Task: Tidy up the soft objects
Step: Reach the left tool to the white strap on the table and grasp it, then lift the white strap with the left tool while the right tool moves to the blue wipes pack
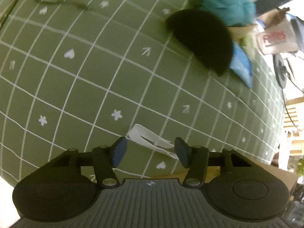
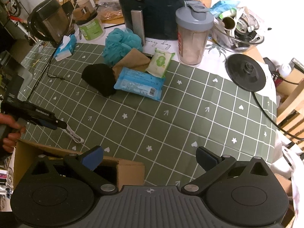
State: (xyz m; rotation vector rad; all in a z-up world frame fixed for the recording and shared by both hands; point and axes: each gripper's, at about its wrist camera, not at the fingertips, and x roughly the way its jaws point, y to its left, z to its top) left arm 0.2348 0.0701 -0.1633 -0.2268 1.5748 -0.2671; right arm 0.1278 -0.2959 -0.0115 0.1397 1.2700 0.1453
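One soft white strip [image 1: 150, 142] lies flat on the green checked cloth [image 1: 76, 76] near the table's front edge, just ahead of the left gripper [image 1: 151, 151], whose jaws stand partly apart around it with nothing held yet. To take it cleanly, I judge the pads should drop low enough to pinch the thin strip without catching the cloth. The right gripper [image 2: 150, 156] hangs wide open and empty above the cardboard box [image 2: 129, 171], well apart from the soft pile [image 2: 123, 64] at the far side.
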